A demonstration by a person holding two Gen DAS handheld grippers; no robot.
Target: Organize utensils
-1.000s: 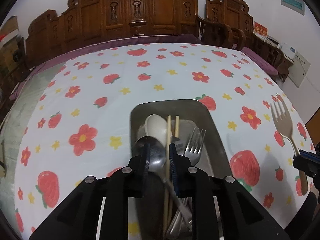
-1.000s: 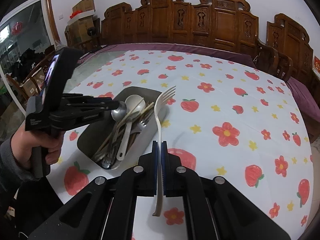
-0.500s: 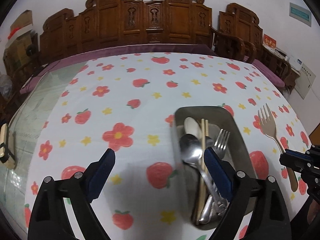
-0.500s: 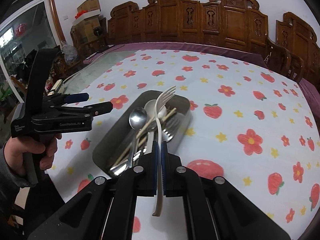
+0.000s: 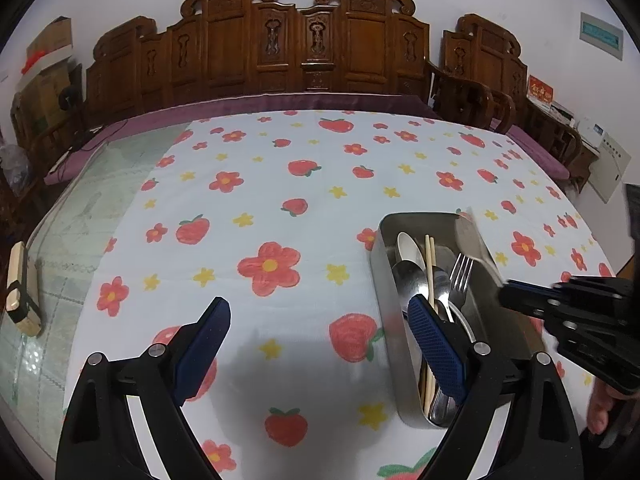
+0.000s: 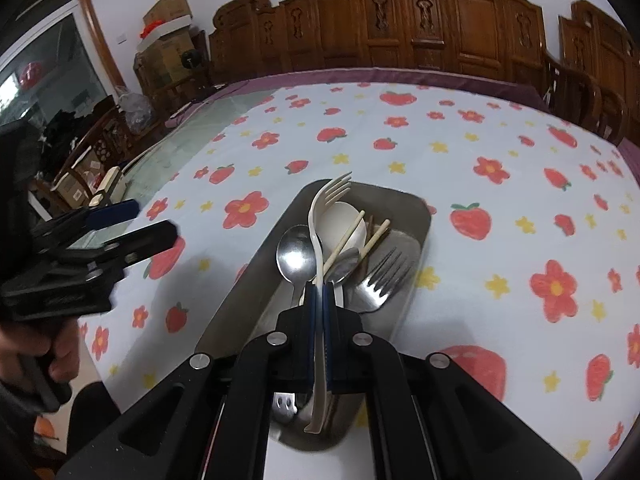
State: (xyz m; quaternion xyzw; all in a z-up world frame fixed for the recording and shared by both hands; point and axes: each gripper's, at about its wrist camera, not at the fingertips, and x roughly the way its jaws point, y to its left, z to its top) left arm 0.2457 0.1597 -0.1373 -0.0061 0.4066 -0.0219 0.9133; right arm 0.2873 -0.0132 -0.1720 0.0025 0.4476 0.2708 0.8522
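My right gripper (image 6: 319, 300) fingers clamp the white fork (image 6: 320, 240) over the tray (image 6: 416, 216); left gripper (image 5: 316, 344) fingers gape empty. I'd lower it toward twelve o'clock beside the steel fork (image 6: 384, 276), then release.

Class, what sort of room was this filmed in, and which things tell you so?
Probably a home dining room: carved wooden chairs line the wall behind a table under a strawberry tablecloth, with a metal utensil tray on it.

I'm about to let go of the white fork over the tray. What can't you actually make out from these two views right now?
- Whether the white fork touches the utensils below: right wrist view looks along it, so height is unreadable.
- Fork in left wrist view: blurred and mostly behind the right gripper.
- Utensil handles at the metal tray near end: covered by the right gripper body.
- Chopsticks lower ends: behind the left gripper finger.
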